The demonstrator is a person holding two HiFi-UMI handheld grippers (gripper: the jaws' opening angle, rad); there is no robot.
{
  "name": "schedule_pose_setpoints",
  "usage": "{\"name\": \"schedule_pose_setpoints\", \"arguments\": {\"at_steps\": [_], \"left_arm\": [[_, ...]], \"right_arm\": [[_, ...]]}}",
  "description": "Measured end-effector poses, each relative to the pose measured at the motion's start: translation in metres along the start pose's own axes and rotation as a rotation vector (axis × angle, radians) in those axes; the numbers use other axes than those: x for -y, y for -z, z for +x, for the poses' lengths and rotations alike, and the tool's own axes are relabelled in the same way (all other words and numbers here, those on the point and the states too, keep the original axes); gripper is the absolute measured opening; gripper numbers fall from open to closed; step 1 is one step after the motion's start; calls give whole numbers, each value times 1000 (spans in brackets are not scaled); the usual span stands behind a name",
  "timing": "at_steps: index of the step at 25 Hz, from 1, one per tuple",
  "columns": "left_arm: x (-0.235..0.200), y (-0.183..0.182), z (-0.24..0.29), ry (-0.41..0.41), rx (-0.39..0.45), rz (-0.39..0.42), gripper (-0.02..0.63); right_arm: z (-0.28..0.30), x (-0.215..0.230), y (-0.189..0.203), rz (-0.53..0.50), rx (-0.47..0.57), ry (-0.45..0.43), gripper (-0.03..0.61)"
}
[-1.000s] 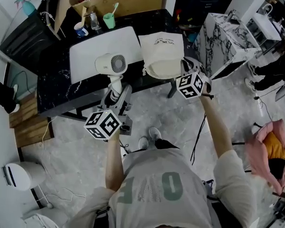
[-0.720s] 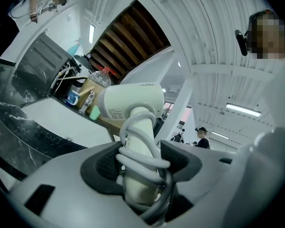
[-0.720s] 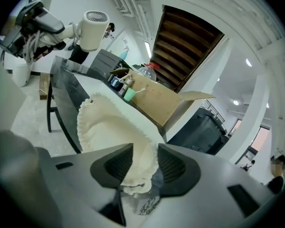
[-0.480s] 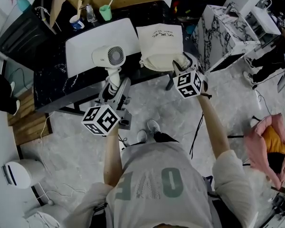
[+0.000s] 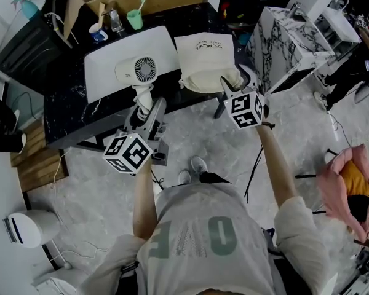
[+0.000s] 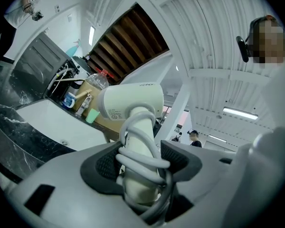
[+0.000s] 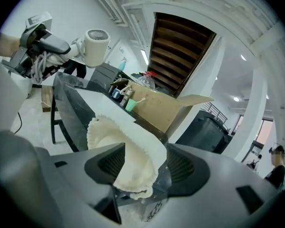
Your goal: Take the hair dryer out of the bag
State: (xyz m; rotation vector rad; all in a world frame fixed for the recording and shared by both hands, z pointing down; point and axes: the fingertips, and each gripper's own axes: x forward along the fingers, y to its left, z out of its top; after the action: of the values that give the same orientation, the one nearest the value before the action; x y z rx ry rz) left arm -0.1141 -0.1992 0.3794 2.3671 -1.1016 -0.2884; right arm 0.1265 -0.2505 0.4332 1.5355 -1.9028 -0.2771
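- The hair dryer (image 6: 133,103) has its handle's lower end and the end of its wound cord hidden between the jaws of the left gripper (image 6: 142,165), lower middle of the left gripper view.
- The small label on its body there is too small to read.
- The bag (image 5: 206,60), upper middle of the head view, bears print too small to read.
- A pink bundle (image 5: 350,192) is cut off by that view's right edge; what it is cannot be told.

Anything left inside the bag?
Only cream lining shows at the bag's mouth; deeper in is hidden by its top cloth. The dryer is out, in the left gripper.
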Motion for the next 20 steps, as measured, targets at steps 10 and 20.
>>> {"name": "schedule_pose_setpoints", "arguments": {"at_steps": [10,20], "left_arm": [[11,-23,4,-4,53,59,261],[20,-52,-14,-98,192,204,261]], "right_arm": [[-31,29,-83,53,201,79,262],[-89,2,-146,563,488,68,132]]}}
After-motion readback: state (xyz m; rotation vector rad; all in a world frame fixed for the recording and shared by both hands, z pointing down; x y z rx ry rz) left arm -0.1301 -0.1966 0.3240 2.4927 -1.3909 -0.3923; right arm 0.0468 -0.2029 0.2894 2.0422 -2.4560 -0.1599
